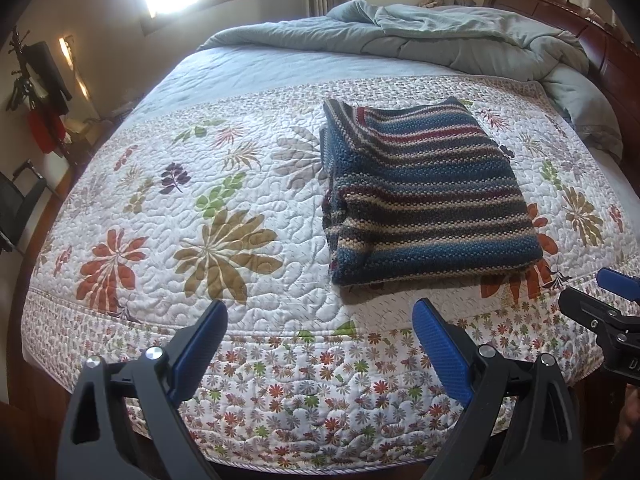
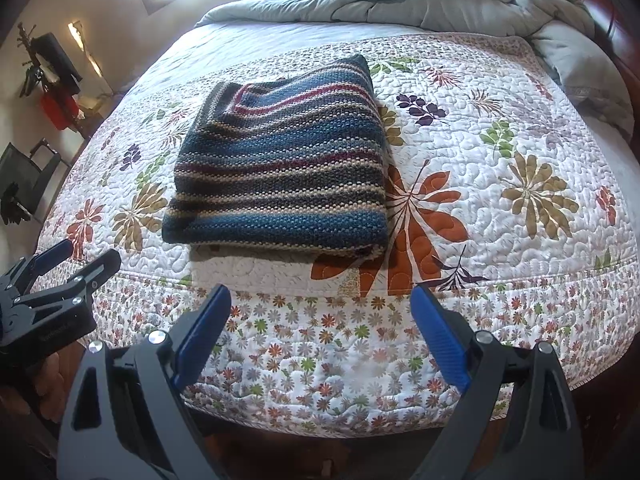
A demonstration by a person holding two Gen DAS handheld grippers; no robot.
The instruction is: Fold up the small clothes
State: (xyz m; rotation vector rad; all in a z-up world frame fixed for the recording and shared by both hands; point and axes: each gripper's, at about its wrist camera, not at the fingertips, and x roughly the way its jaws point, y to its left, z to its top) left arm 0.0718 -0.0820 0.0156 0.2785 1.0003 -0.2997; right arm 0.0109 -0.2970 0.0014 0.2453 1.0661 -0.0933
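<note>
A striped knitted sweater [image 1: 428, 196] in blue, grey, cream and dark red lies folded into a flat rectangle on the floral quilt; it also shows in the right wrist view [image 2: 280, 168]. My left gripper [image 1: 320, 312] is open and empty, held over the near edge of the bed, short of the sweater. My right gripper [image 2: 320, 298] is open and empty, also over the near edge, in front of the sweater. The right gripper shows at the right edge of the left wrist view [image 1: 604, 308]. The left gripper shows at the left edge of the right wrist view [image 2: 60, 276].
The floral quilt [image 1: 224, 208] covers the bed. A rumpled light blue duvet [image 1: 440, 36] lies at the far end by a dark wooden headboard [image 1: 580, 20]. A dark chair [image 1: 20, 204] and a coat stand with clothes [image 1: 44, 92] are to the left.
</note>
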